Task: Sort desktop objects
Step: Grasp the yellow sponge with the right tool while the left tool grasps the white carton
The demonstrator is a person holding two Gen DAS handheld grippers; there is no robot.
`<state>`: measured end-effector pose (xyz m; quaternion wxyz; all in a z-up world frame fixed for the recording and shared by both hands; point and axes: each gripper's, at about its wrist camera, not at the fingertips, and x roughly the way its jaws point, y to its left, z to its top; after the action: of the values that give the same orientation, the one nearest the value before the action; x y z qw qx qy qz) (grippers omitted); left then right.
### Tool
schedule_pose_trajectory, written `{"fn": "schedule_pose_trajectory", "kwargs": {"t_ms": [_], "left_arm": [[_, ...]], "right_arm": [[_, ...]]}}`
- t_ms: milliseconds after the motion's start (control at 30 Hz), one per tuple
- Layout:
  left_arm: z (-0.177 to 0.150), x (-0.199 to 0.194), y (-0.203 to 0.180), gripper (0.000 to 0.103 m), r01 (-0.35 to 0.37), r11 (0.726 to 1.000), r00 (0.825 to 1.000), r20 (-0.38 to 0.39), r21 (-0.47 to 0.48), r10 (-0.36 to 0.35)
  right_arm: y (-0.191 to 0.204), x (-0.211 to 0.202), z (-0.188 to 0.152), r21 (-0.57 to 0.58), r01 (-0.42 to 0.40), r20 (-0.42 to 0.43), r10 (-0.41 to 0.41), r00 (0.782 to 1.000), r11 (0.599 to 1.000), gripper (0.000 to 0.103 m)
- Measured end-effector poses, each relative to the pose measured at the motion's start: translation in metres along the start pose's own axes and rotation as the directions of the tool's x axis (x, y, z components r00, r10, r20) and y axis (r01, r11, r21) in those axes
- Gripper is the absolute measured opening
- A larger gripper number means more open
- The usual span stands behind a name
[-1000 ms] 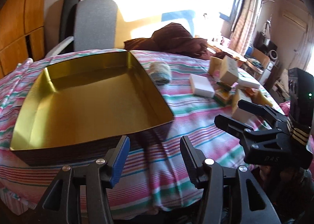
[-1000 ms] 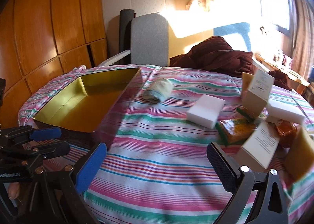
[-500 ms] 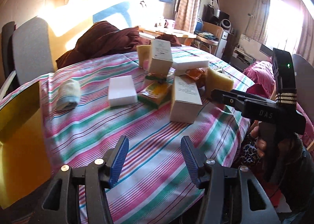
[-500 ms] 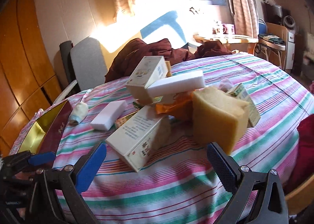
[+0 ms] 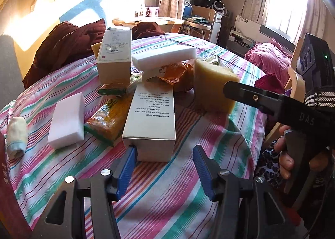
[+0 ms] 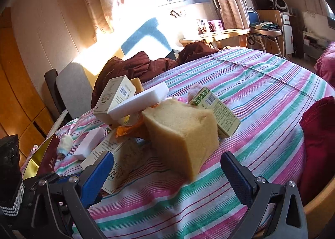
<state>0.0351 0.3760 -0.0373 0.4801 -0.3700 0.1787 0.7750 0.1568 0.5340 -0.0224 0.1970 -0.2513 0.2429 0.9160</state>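
A pile of objects sits on the striped tablecloth [image 5: 167, 201]. My left gripper [image 5: 164, 170] is open, and its left finger is by the near end of a long beige box [image 5: 150, 119] lying flat. Beside that box lie a yellow snack packet [image 5: 108, 119], a white sponge [image 5: 67, 121] and a rolled cloth [image 5: 16, 136]. Behind stand an upright box [image 5: 114, 58], a second white sponge [image 5: 163, 58] and an orange packet [image 5: 178, 75]. My right gripper [image 6: 167, 174] is open, with the big yellow sponge block [image 6: 182, 134] just ahead between its fingers, untouched. A green box [image 6: 217, 113] leans behind the block.
The gold tray [image 6: 31, 167] with its dark red wall lies at the table's far left. A grey chair [image 6: 73, 88] and dark red bedding [image 6: 136, 67] stand beyond the table. Red fabric [image 6: 320, 134] hangs at the right edge. A hand [image 5: 286, 155] holds the right gripper.
Both views swung away from the gold tray to the pile and came closer. The long box now lies at my left fingers and the yellow block at my right ones. Both stayed open.
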Motion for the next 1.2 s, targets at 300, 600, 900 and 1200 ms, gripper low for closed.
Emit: {"fn": "schedule_pose_trajectory", "kwargs": {"t_ms": [300,600,900,1200], "left_arm": [[-0.003,0.003,0.018,0.056,-0.013,1.0,0.999,0.038,-0.019,0.013],[0.014,0.014,0.027,0.058,0.007,0.999,0.999,0.051,0.04,-0.009],[0.018,0.043,0.022,0.058,0.021,1.0,1.0,-0.014,0.018,-0.021],[0.002,0.042,0.022,0.056,-0.027,1.0,0.999,-0.025,-0.004,0.027]], "right_arm": [[-0.017,0.003,0.003,0.042,0.017,0.009,-0.018,1.0,0.999,0.103],[-0.019,0.006,0.004,0.054,0.03,0.012,-0.031,0.999,0.998,0.103],[-0.02,0.001,0.013,0.059,0.035,0.051,-0.038,0.998,0.998,0.103],[-0.012,0.018,0.031,0.071,-0.046,0.041,0.043,0.998,0.996,0.103]]}}
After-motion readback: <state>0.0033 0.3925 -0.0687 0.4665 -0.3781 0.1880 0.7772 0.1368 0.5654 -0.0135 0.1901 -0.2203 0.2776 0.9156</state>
